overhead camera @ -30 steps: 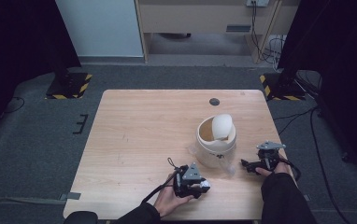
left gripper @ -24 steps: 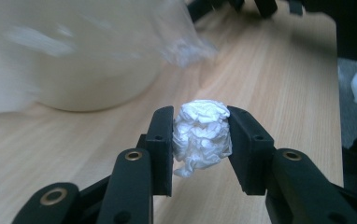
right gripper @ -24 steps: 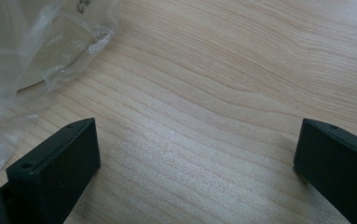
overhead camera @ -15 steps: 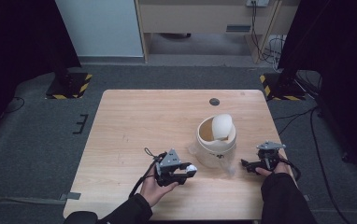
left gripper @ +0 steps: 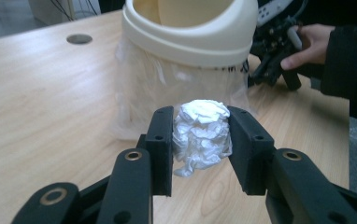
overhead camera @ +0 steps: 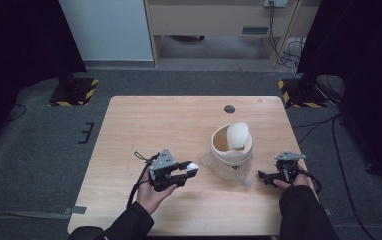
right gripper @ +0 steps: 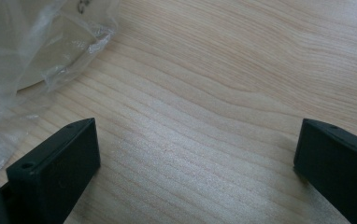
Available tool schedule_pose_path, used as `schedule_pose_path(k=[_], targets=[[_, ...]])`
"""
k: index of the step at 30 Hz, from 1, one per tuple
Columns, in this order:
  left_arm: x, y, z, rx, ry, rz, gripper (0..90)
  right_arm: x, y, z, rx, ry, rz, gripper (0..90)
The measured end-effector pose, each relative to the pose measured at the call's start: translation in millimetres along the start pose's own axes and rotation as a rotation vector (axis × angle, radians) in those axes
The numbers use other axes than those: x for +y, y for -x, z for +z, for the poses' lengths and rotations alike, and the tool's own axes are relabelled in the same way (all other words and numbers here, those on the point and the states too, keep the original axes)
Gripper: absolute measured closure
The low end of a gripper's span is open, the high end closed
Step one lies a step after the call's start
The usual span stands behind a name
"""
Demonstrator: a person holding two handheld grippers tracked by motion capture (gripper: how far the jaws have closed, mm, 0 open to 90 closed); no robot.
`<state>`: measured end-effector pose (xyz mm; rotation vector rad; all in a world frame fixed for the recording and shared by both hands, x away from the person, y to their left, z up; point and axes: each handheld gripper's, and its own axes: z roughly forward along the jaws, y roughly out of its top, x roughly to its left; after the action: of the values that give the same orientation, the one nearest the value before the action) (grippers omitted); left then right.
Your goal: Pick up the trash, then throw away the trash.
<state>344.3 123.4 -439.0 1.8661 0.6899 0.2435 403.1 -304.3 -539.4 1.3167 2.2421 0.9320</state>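
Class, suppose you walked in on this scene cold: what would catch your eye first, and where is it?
First, the crumpled white paper ball clamped in the left gripper, held near the table's front edge. Next, the cream swing-lid bin right of it, with a clear plastic liner spilling below its rim. The right gripper rests open beside the bin.

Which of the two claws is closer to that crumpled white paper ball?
Left. The left claw is clamped on the crumpled paper ball, beside the cream bin. The right claw sits open on the table on the bin's far side.
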Motion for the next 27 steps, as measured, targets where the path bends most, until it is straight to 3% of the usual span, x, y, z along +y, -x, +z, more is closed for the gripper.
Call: schedule_pose_path(k=[15, 27], targets=[[32.3, -17.8, -44.8, 0.079, 0.178, -0.009, 62.8, 0.0, 0.1, 0.0, 0.000, 0.000, -0.002, 0.6], [41.9, -26.4, -55.0, 0.099, 0.227, -0.024, 62.7, 0.0, 0.1, 0.0, 0.000, 0.000, -0.002, 0.5]])
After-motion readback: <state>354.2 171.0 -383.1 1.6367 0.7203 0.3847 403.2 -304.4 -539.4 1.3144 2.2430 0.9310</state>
